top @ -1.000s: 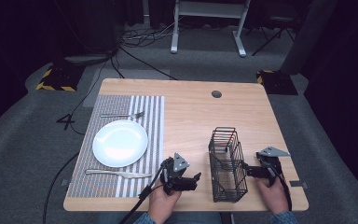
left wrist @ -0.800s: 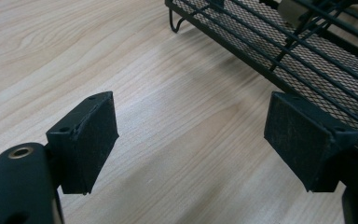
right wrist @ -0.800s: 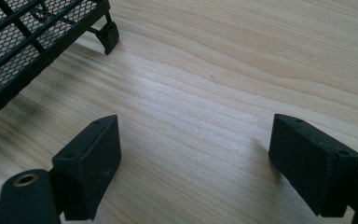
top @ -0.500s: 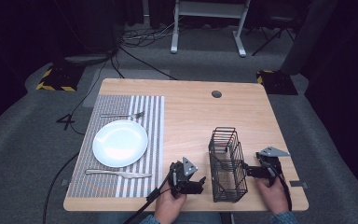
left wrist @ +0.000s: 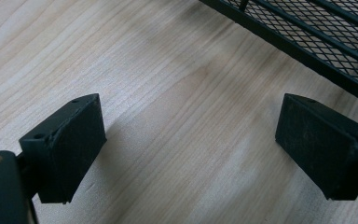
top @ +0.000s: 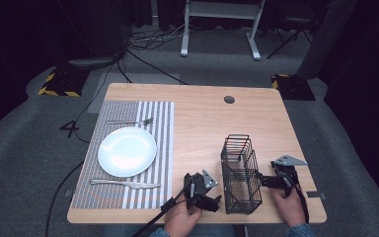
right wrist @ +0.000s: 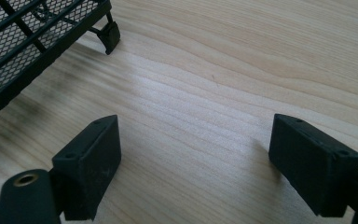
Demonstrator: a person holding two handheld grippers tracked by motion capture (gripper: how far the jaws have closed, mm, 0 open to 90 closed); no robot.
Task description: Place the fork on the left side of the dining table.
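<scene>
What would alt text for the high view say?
A black wire basket stands on a wooden table between two hand-held grippers, the left gripper and right gripper, both open and empty. To the left, a striped placemat holds a white plate, fork and knife.

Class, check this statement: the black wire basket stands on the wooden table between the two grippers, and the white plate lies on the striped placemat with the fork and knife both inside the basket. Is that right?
Not quite. The fork and knife lie on the striped placemat, either side of the white plate, not in the black wire basket. The high view shows it. The rest holds: the basket stands between the left gripper and right gripper.
</scene>
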